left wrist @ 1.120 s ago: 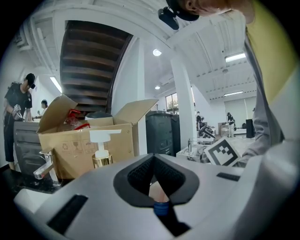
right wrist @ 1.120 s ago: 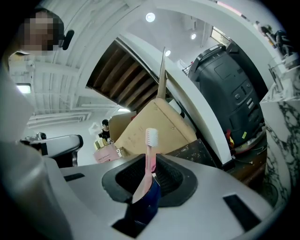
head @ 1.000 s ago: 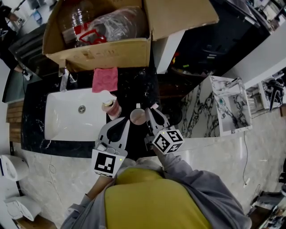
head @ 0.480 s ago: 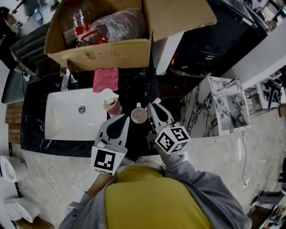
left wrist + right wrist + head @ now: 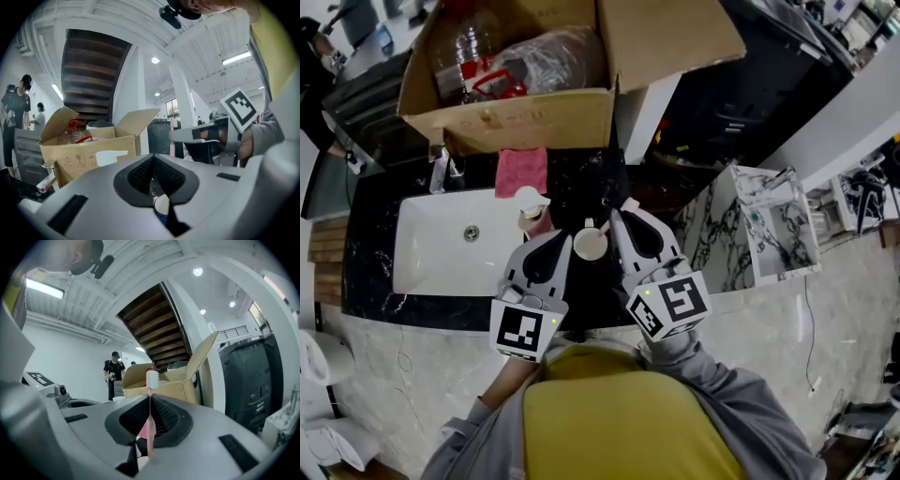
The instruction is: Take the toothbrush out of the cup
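Note:
A pale pink cup (image 5: 591, 245) stands on the black counter between my two grippers. My left gripper (image 5: 563, 242) has its jaws closed at the cup's left wall; in the left gripper view its pads (image 5: 152, 158) meet at the tip. My right gripper (image 5: 622, 217) is shut on a pink toothbrush (image 5: 627, 205) and holds it above and right of the cup. The right gripper view shows the toothbrush (image 5: 150, 427) upright between the pads of the right gripper (image 5: 150, 397), white bristles on top. The right gripper (image 5: 211, 136) also shows in the left gripper view.
A white sink (image 5: 455, 244) lies to the left, with a pump bottle (image 5: 532, 214) at its right edge and a pink cloth (image 5: 521, 169) behind. An open cardboard box (image 5: 516, 112) of bottles stands at the back. A person (image 5: 114, 369) stands far off.
My right gripper has risen with the toothbrush and rolled, so its marker cube shows another face. The left gripper and the cup have hardly moved.

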Demonstrator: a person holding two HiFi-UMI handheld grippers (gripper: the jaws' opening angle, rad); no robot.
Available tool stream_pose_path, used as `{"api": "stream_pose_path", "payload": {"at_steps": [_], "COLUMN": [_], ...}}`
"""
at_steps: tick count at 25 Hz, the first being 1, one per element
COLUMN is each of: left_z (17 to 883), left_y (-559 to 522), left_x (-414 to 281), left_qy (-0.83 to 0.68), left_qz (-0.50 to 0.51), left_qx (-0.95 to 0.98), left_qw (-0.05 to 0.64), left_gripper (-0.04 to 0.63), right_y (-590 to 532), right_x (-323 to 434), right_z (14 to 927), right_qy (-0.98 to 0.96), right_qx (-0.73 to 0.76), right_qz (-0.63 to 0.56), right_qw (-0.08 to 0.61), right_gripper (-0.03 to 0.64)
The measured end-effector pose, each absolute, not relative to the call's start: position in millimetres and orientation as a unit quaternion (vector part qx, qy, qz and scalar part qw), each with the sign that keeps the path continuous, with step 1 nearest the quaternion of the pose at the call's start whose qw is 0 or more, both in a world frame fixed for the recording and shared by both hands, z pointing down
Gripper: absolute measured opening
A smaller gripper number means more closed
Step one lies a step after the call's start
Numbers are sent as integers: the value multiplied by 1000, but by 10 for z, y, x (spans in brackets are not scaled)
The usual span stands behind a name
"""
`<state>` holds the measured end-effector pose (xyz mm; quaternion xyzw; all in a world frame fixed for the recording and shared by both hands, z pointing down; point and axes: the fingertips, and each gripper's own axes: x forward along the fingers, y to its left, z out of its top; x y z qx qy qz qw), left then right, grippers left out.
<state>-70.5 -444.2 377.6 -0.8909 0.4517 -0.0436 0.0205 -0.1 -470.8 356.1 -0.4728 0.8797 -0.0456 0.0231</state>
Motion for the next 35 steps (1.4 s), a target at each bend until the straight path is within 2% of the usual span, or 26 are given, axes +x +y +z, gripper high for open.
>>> {"api": "stream_pose_path", "payload": {"at_steps": [12,35], "left_z": [3333,3305], "left_y": [-4482,-4425], "left_x": [-822,-780], "left_qy": [477,486], "left_qz": [-31,-31], "left_qx": [-877,-872], "left_qw": [39,45], "left_gripper": [0,0], "right_y": [-4523,-4463], "right_x": [-26,57], "right_z": [3082,3220], "right_qy": [871,871], "right_qx": [-490,-491], "right_qz": [34,6], "right_qw": [2,15], "right_gripper": [21,20]}}
